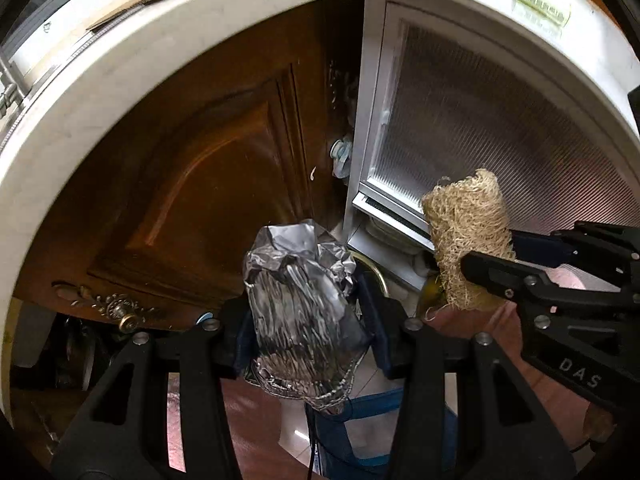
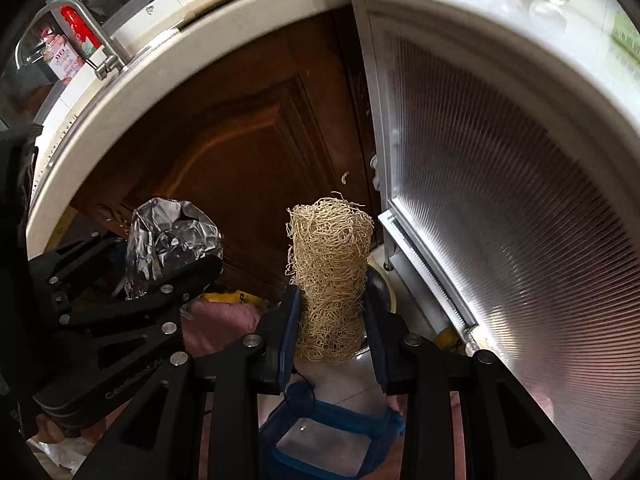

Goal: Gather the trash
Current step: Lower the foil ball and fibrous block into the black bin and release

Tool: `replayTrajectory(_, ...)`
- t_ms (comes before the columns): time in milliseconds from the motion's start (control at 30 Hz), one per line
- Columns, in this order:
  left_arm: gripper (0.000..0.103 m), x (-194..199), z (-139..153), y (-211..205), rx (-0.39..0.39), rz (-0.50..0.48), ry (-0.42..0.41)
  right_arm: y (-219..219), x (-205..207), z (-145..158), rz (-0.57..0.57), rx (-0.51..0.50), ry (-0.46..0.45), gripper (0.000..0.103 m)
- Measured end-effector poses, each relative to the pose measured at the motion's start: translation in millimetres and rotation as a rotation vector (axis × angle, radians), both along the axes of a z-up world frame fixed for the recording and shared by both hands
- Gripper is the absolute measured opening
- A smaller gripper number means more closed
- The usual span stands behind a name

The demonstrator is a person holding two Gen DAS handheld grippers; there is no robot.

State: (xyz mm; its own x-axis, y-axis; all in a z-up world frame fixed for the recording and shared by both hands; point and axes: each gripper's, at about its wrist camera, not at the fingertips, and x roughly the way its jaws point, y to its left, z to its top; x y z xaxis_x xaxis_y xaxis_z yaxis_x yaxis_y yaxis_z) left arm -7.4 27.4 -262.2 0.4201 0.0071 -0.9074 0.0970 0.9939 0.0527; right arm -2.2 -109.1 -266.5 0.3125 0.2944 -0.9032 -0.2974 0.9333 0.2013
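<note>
Below the white bench (image 1: 120, 64) edge, my left gripper (image 1: 308, 320) has its jaws closed on a crumpled foil wad (image 1: 300, 300), while my right gripper (image 2: 332, 312) clamps an upright loofah scrub (image 2: 330, 280). Both hang above a blue mesh bin (image 2: 332, 432) on the floor, before a brown cabinet door (image 1: 200, 184).

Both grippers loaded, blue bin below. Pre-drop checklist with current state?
1. Left gripper clamped on crumpled foil: ok.
2. Right gripper clamped on loofah scrubber: ok.
3. Blue bin visible below both loads: ok.
4. Bin mouth open: ok, the rim shows and nothing covers it.
5. Loads directly over the opening: cannot tell, fisheye angle.
6. Grippers apart from each other: ok, a gap shows in both views.
</note>
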Motion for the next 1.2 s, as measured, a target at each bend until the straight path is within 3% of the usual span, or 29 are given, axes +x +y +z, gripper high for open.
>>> replayTrajectory(167, 0.044, 7, -28, -1, -0.017, -0.003, 0.006, 0, 2, -35, -0.008, 0.001, 0.022, 0.031)
replayTrajectory(367, 0.044, 21, -82, 8, -0.078, 0.009, 0.052, 5, 21, -94, -0.045, 0.011, 0.099, 0.032)
replayTrajectory(500, 0.044, 27, -124, 17, -0.112, 0.056, 0.124, 17, 28, -135, -0.066, 0.007, 0.148, 0.032)
replayTrajectory(633, 0.044, 23, -147, 23, -0.111, 0.066, 0.164, 17, 31, -163, -0.062, 0.007, 0.194, 0.032)
replayTrajectory(933, 0.046, 35, -170, 26, -0.141, 0.066, 0.216, 19, 47, -180, -0.055, 0.005, 0.192, 0.033)
replayTrajectory(1200, 0.062, 38, -172, 31, -0.11, 0.1, 0.217, 28, 53, -186, -0.038, -0.007, 0.17, 0.038)
